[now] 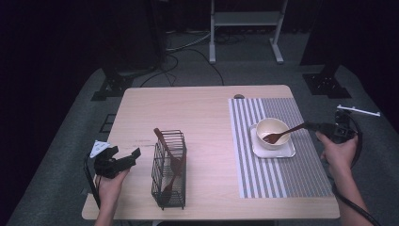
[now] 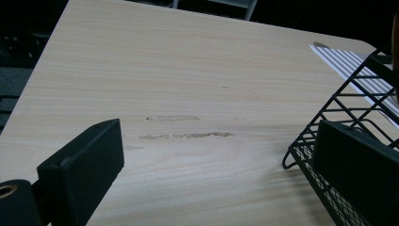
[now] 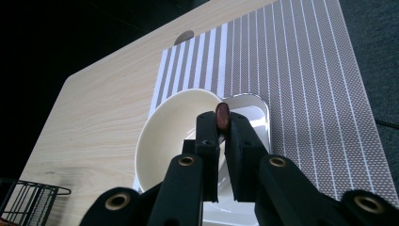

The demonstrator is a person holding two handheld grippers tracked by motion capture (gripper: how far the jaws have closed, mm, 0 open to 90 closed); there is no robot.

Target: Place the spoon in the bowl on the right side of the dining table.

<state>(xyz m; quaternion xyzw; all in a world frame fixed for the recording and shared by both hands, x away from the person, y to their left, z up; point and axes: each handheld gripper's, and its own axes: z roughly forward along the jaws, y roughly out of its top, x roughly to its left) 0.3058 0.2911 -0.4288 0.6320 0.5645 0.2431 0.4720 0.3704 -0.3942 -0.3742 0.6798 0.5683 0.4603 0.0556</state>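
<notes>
While the right tongs (image 1: 314, 126) clamp the end of a brown wooden fork's (image 1: 282, 134) handle, the fork slants down to the left with its tines inside a cream bowl (image 1: 271, 133). Seen from the right gripper view, the two black jaws pinch the handle's rounded tip (image 3: 222, 116) between them, with the bowl (image 3: 164, 132) directly beyond. That bowl sits on a small white square tray (image 1: 287, 150), which lies on a grey-and-white striped placemat (image 1: 282, 174) covering the right part of the pale wooden surface (image 1: 197, 113). A person's right hand (image 1: 339, 151) grips the tool from the near right edge, its cable trailing back along the forearm.

At the near left corner, the left tongs (image 1: 129, 158) stand wide apart with nothing between them, held just above the surface by the left hand (image 1: 110, 184) and pointing toward a black wire basket (image 1: 169, 169). In the left gripper view, one jaw frames bare wood while the other overlaps the basket's lower corner (image 2: 310, 155); whether it touches the wire cannot be told. More brown wooden utensils (image 1: 171, 162) lean inside the basket, one handle rising above its rim. Basket and bowl stand well apart.
</notes>
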